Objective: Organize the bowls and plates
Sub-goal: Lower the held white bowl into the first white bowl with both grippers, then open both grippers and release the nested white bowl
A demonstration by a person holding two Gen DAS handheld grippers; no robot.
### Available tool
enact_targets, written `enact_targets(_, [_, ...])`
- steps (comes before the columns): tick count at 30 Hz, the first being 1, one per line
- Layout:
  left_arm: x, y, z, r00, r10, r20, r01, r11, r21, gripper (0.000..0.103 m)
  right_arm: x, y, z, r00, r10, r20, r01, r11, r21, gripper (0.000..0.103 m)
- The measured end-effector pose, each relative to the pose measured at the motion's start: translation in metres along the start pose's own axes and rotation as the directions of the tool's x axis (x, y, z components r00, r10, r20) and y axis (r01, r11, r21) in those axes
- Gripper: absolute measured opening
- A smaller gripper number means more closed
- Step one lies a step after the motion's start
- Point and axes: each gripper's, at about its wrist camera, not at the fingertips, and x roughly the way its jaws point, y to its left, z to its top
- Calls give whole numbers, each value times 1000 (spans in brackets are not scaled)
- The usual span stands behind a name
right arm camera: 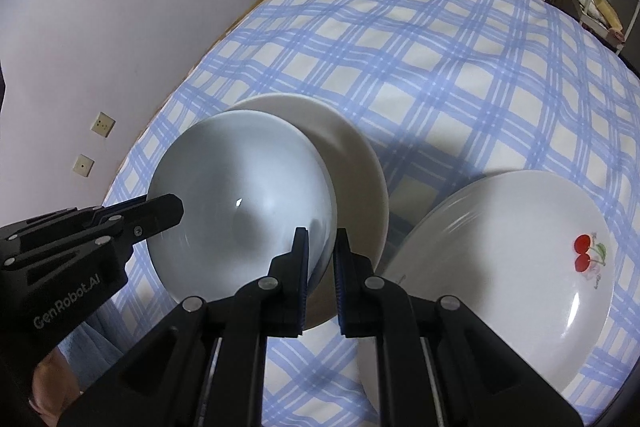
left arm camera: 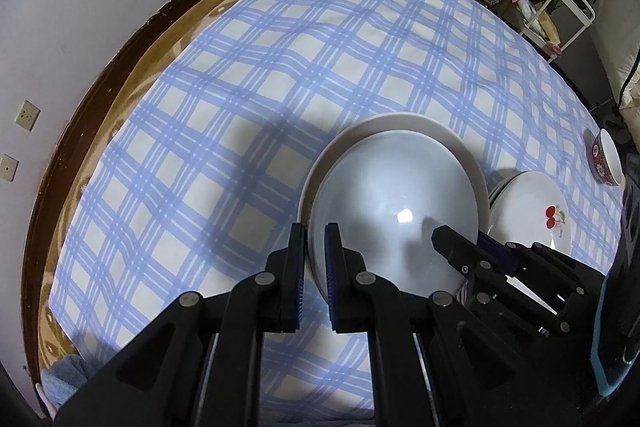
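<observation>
- Pale grey-blue bowl [left arm camera: 394, 211], glazed and glossy, deep round form with a thin rim, held above a cream plate [left arm camera: 404, 125]; can't tell if its base touches the plate.
- Left gripper [left arm camera: 314, 267] is clamped on the bowl rim at about 8 o'clock in its own view; right gripper [right arm camera: 322, 267] is clamped on the opposite rim, about 5 o'clock in its view. One pad inside the wall, one outside, on each.
- Risk: slick glaze plus narrow pads. If either hand twists or the two pull apart, the rim could slide out and the bowl would drop onto the plate and chip.
- Risk: uneven lowering would tip the bowl; it looks off-centre on the plate, nearer the camera-side rim, so it may rock or skid off.
- Cream plate: matte-looking, shallow, wide flat lip.
- Cherry plate [right arm camera: 520, 247] at 3 o'clock of the bowl, white glossy, sitting on another plate; the right gripper's outer finger is near its rim, so a sideways swing could knock it.
- Small red patterned bowl [left arm camera: 606, 159] farther out at 2 o'clock.
- Blue checked cloth [left arm camera: 280, 67]: soft, slightly wrinkled, so plates could shift on it.
</observation>
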Motion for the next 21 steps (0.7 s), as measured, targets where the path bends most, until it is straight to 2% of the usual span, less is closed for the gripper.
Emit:
enact_targets(4, [1,3,0,1000,4,-6,-4,1000,-12,8,0,1,1,1000,4,-5,-4,1000,-7,13])
enact_targets(9, [3,5,-1,1000,-6,-15,5,1000,-29,9,-5,2,3,999,-37,12,37,999,-35,16])
enact_targets(15, [3,7,-1,1000,11,-18,-12,999,-43,10,-8,-8,3,1000,-16,12,16,1000,-21,17])
enact_targets(21, [-4,-1,-4,999,45,6,-45,999,-7,12,-14,-14,2,999,20,28,-21,1000,18,17])
